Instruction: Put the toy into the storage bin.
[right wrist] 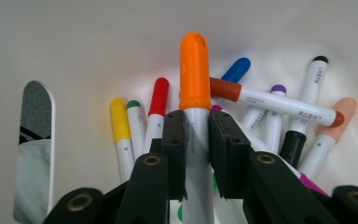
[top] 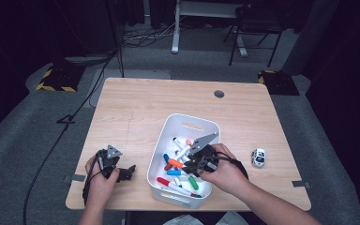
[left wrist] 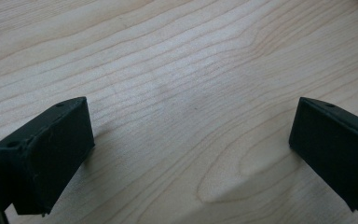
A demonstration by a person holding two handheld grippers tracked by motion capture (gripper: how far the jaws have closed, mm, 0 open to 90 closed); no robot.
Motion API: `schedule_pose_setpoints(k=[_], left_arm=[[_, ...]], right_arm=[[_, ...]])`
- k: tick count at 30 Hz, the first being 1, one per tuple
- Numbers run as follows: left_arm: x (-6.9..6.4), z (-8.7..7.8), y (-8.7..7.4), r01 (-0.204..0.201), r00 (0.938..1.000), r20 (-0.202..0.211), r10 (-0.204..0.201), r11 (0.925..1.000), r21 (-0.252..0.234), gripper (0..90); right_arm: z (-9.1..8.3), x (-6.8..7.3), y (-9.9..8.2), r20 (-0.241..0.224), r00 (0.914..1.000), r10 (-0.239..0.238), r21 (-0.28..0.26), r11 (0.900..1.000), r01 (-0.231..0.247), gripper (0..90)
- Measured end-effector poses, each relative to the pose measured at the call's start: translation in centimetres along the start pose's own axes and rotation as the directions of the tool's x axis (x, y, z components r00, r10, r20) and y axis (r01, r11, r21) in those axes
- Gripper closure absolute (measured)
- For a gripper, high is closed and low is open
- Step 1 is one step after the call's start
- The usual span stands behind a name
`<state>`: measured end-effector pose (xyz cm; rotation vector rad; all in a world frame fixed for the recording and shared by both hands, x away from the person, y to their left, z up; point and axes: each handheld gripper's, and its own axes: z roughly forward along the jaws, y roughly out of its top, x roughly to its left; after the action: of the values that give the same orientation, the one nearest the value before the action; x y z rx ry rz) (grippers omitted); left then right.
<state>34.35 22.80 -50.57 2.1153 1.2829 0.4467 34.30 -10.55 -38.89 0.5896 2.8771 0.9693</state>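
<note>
Wood table (top: 136, 103) in dark rm: left gripper (left wrist: 191, 154) jaws spread, right gripper (right wrist: 196, 154) jaws pinching orange-capped marker (right wrist: 195, 74).

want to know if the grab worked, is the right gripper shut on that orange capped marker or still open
Shut on it. In the right gripper view the right gripper has both pads pressed against the white barrel of the orange-capped marker.

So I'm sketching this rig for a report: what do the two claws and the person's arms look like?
Both the left claw and the right claw are black, each topped by a grey three-cornered plate. The jaws are blocky black pieces with small screw holes. A black cable trails from each over the wrist. The forearms are bare, no sleeves.
</note>
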Motion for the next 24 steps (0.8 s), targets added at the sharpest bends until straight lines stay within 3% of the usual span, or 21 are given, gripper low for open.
schedule_pose_setpoints(k=[1, 4, 7, 13, 22, 24], left_arm=[[0.0, 0.0, 0.0, 0.0, 1.0, 0.001, 0.0, 1.0, 0.002, 0.1], [0.0, 0.0, 0.0, 0.0, 1.0, 0.0, 0.0, 1.0, -0.001, 0.1], [0.0, 0.0, 0.0, -0.001, 1.0, 0.001, 0.001, 1.0, 0.002, 0.1], [0.0, 0.0, 0.0, -0.001, 1.0, 0.001, 0.001, 1.0, 0.002, 0.1], [0.2, 0.2, 0.3, -0.012, 0.9999, 0.011, 0.012, 0.9999, 0.001, 0.0], [0.2, 0.3, 0.4, -0.018, 0.9998, 0.006, 0.018, 0.9998, 0.003, 0.0]], right_arm=[[0.0, 0.1, 0.0, -0.002, 1.0, -0.001, 0.003, 1.0, 0.001, 73.8], [0.0, 0.5, 0.1, -0.021, 0.9995, 0.024, -0.009, 0.9997, -0.024, 56.1], [-0.4, 0.6, 0.1, -0.012, 0.9996, 0.024, -0.026, 0.9993, -0.025, 49.0], [-2.0, 0.2, 0.2, -0.003, 0.9999, 0.017, -0.113, 0.9935, -0.017, 39.9], [-4.8, -0.5, -0.4, 0.068, 0.9975, 0.02, -0.183, 0.9831, -0.007, 23.8], [-5.7, -0.9, -0.9, 0.104, 0.9946, 0.006, -0.186, 0.9824, 0.013, 20.8]])
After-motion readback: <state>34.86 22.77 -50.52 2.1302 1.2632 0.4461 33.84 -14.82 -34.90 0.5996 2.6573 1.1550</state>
